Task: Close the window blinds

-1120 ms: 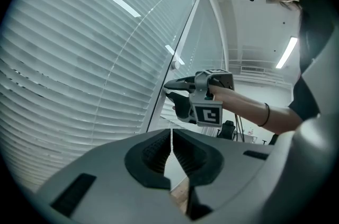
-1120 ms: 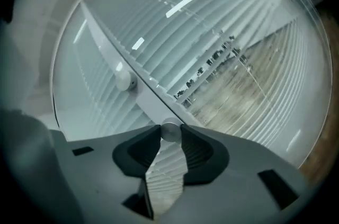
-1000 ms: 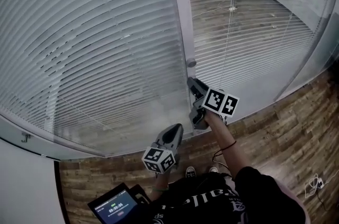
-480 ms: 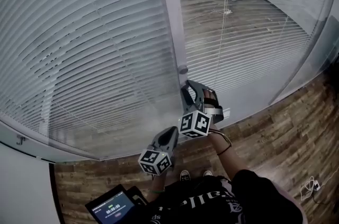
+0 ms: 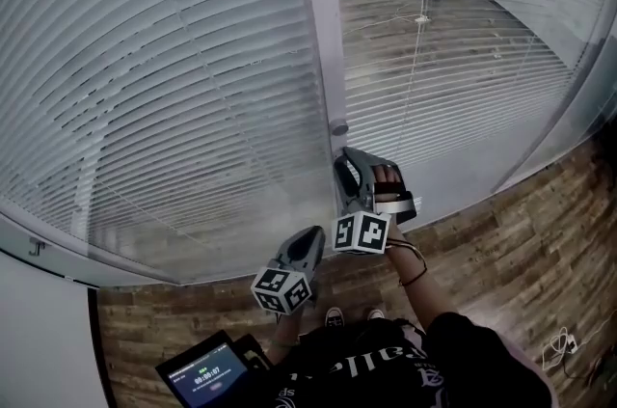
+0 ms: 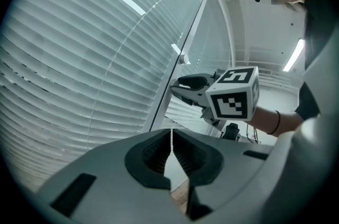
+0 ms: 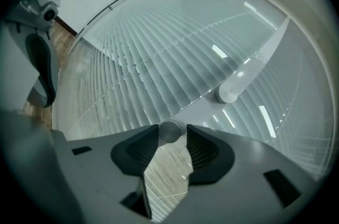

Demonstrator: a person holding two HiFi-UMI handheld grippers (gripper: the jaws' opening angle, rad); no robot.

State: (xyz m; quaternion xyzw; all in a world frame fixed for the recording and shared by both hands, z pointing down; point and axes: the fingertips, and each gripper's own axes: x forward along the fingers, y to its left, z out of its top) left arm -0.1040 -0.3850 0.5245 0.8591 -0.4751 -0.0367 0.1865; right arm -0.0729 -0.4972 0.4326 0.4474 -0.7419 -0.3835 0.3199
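Observation:
White slatted blinds hang behind glass, a left pane and a right pane either side of a white post. The right pane's slats stand partly apart, with floor showing through. Two round knobs sit on the post, the upper knob free. My right gripper is at the lower knob, which sits between its tips. Its jaws have just been opening and stand open close round the knob. My left gripper hangs lower, shut and empty, apart from the glass.
A thin cord hangs in front of the right pane. Wood floor runs along the foot of the glass. A tablet with a lit screen is at the bottom left, a cable lies at the bottom right.
My right gripper has rolled about its own axis at the post, so its marker cube swung from the right side to the near side. The left gripper has hardly shifted.

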